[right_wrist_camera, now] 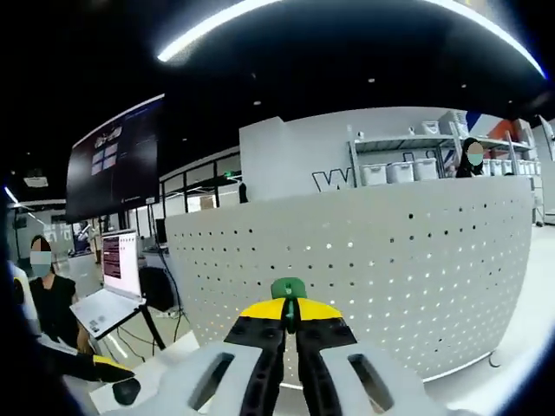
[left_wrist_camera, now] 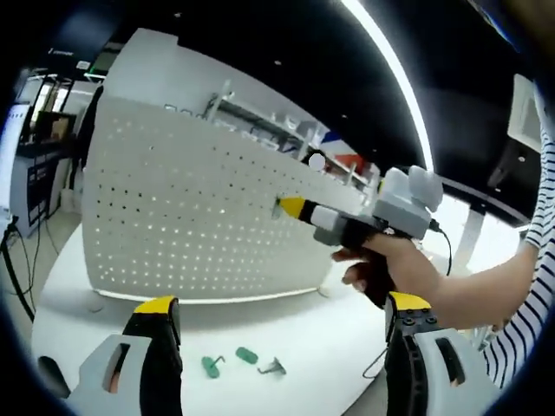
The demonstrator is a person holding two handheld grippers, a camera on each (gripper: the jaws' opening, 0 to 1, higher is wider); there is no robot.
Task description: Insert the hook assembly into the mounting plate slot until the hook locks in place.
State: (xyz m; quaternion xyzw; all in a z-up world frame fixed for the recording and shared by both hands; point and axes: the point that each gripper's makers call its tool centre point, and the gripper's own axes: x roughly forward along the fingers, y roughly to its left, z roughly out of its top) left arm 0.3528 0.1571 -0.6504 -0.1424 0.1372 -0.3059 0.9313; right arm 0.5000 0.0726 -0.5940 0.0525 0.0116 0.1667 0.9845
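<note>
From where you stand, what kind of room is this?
Probably a lab or workshop in an open office. A white pegboard stands on a white table, shelves with storage bins line the back wall, and a laptop and a big dark screen sit off to the side.

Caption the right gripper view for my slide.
Right tool shut on a green plastic hook, facing the white perforated pegboard.

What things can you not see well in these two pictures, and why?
- Green hook, right gripper view: the shut right gripper covers most of it; its shape is hidden.
- Hook tip against the pegboard, left gripper view: too small to tell whether it is in a hole.
- Small green parts on the table, left gripper view: too small to tell their shape.
- Left gripper: cut off by the bottom edge.
</note>
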